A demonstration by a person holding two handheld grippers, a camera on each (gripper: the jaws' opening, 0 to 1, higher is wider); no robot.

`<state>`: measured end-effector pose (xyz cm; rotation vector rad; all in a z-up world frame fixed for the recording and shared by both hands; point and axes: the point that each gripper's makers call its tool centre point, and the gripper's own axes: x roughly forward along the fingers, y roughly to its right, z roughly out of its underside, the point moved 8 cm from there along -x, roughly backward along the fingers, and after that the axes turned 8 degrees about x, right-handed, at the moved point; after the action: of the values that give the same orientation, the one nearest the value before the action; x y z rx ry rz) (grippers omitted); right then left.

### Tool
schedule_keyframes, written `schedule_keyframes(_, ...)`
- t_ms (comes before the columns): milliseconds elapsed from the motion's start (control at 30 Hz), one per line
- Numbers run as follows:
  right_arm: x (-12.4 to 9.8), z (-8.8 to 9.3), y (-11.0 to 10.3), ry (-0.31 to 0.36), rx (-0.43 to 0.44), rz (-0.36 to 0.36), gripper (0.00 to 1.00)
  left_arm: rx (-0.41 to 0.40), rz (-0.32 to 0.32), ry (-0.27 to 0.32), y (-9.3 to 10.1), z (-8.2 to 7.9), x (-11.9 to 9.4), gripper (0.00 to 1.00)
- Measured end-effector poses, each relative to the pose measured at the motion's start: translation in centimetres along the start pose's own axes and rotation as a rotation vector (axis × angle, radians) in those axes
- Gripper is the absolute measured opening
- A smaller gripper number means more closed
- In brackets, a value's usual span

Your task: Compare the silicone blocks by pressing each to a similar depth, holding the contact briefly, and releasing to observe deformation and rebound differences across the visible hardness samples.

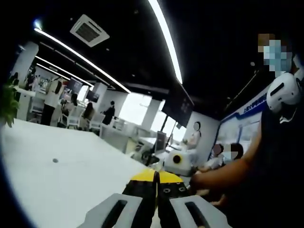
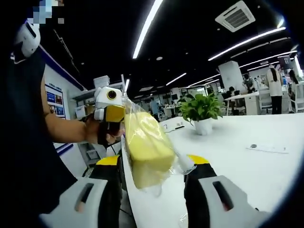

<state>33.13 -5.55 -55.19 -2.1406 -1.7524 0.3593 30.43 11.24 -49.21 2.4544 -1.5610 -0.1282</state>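
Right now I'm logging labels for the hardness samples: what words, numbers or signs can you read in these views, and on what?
No text is readable.
Yellow silicone block in clear plastic wrap, between the right tongs: no label seen.
Blue-and-white wall board: lettering too blurred.
Blue wall posters: print too small.
White paper slip on the white table: unreadable.

Silicone block [image 2: 145,147]: pale yellow, in clear wrap. Right gripper [image 2: 154,164]: black, yellow tips, grey housings. Desk [image 2: 247,166]: white. Plant [image 2: 202,107]: green, white pot.
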Motion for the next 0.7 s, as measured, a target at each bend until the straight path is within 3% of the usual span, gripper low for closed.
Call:
schedule_keyframes(400, 0.2, 0.5, -0.8, 0.014, 0.023, -0.032, 0.29, -0.001, 0.016, 0.005, 0.5, -0.1, 0.1, 0.0)
schedule_keyframes(700, 0.4, 0.4, -1.4, -0.009, 0.005, -0.056, 0.24, 0.003, 0.015, 0.008, 0.3, 0.1, -0.7, 0.0)
